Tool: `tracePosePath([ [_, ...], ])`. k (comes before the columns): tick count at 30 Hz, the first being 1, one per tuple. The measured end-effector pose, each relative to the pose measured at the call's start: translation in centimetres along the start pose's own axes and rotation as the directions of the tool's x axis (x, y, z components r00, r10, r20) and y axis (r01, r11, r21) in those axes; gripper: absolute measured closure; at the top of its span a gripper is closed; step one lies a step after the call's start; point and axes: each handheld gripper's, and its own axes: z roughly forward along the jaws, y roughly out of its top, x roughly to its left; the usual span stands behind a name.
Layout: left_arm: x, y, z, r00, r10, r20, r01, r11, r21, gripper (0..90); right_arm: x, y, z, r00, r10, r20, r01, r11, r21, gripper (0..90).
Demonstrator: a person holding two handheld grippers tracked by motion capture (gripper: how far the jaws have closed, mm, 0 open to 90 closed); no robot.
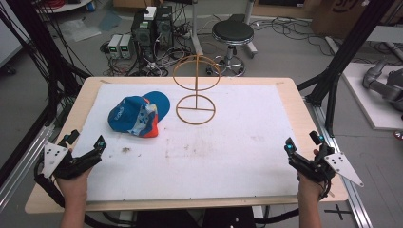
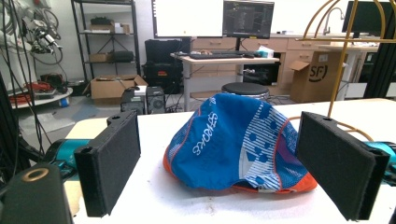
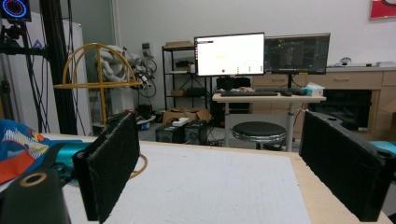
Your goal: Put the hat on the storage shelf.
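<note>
A blue cap (image 1: 138, 115) with white print and an orange underside lies on the white mat, left of centre. It sits straight ahead of my left gripper (image 2: 233, 163), crown up, a short way beyond the open jaws. A yellow wire stand (image 1: 195, 88) with a round base and a hoop on top rises behind the cap, to its right. My left gripper (image 1: 85, 143) rests open at the table's left front corner. At the right front corner my right gripper (image 1: 303, 143) stands open with nothing between its jaws. The cap (image 3: 18, 149) and the stand (image 3: 98, 70) lie far to its left.
The white mat (image 1: 228, 147) covers most of the wooden table (image 1: 292, 95). A black stool (image 1: 232, 34), computer boxes and cables stand on the floor beyond the far edge. Black frame posts flank the table. A desk with monitors (image 3: 261, 55) stands farther off.
</note>
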Motion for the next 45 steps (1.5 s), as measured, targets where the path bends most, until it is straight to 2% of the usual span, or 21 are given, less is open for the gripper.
tracePosePath([
  [11, 0.0, 0.1, 0.2, 0.9999, -0.003, 0.017, 0.003, 1.0000, 0.000, 14.8, 0.1, 0.0, 0.1, 1.0000, 0.002, -0.007, -0.002, 1.0000, 0.003, 12.2],
  [17, -0.3, 0.7, 0.8, 0.9994, 0.011, 0.032, -0.011, 0.9999, 0.009, 15.3, 0.1, 0.0, 0.0, 1.0000, -0.002, -0.007, 0.002, 1.0000, 0.006, 12.2],
  [23, -0.5, 1.0, 2.5, 0.9976, 0.022, 0.065, -0.025, 0.9985, 0.049, 15.3, 0.1, 0.0, 0.0, 1.0000, -0.005, -0.008, 0.006, 0.9999, 0.012, 12.2],
  [25, -0.7, 1.0, 3.5, 0.9965, 0.040, 0.073, -0.045, 0.9961, 0.075, 15.5, 0.1, 0.0, 0.0, 0.9999, -0.009, -0.012, 0.009, 0.9999, 0.013, 12.2],
  [28, -0.7, 1.0, 4.1, 0.9961, 0.058, 0.066, -0.065, 0.9930, 0.099, 15.4, 0.0, 0.0, 0.0, 0.9999, -0.011, -0.011, 0.011, 0.9998, 0.014, 12.2],
  [33, -0.5, 0.8, 5.8, 0.9977, 0.052, 0.045, -0.057, 0.9913, 0.119, 15.4, -0.1, -0.1, 0.0, 0.9999, -0.004, -0.011, 0.005, 0.9999, 0.014, 12.2],
  [36, -0.6, 0.8, 6.7, 0.9972, 0.063, 0.041, -0.068, 0.9887, 0.134, 15.5, 0.0, -0.2, 0.1, 0.9999, -0.005, -0.011, 0.005, 0.9998, 0.021, 12.2],
  [41, -1.0, 1.3, 8.5, 0.9951, 0.083, 0.053, -0.091, 0.9838, 0.155, 15.9, 0.0, -0.2, 0.2, 0.9998, -0.012, -0.017, 0.013, 0.9996, 0.025, 12.2],
  [43, -1.3, 1.5, 9.2, 0.9933, 0.097, 0.062, -0.106, 0.9839, 0.144, 16.1, 0.0, -0.2, 0.2, 0.9999, -0.011, -0.013, 0.011, 0.9996, 0.028, 12.2],
  [45, -1.5, 1.6, 9.9, 0.9917, 0.108, 0.070, -0.118, 0.9797, 0.162, 16.9, 0.0, -0.2, 0.2, 0.9999, -0.012, -0.012, 0.012, 0.9995, 0.029, 12.2],
])
